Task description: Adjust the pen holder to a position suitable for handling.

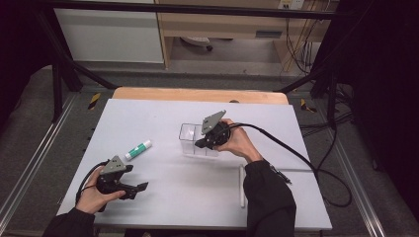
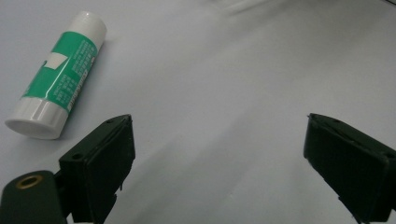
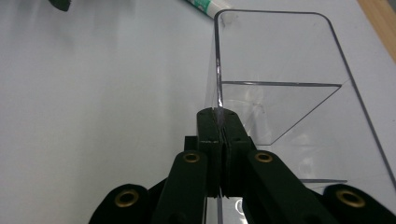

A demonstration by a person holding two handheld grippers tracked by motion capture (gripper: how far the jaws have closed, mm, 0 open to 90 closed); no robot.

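Note:
A clear plastic box (image 1: 190, 138) with inner dividers stands near the middle of the white table (image 1: 163, 118). My right gripper (image 1: 201, 143) is shut on its near wall. In the right gripper view the two jaws pinch the thin clear wall (image 3: 217, 79) of the clear box between them. A green and white glue stick (image 1: 138, 149) lies on the table left of the box. My left gripper (image 1: 140, 190) rests low at the front left, open and empty. In the left gripper view the glue stick (image 2: 60, 74) lies ahead and to the left of the left gripper (image 2: 219, 144).
A thin white rod (image 1: 241, 186) lies on the table by the right forearm. A black cable (image 1: 291, 150) trails from the right gripper over the table's right edge. Beyond the far edge stand a wooden board (image 1: 197, 95) and dark frame legs.

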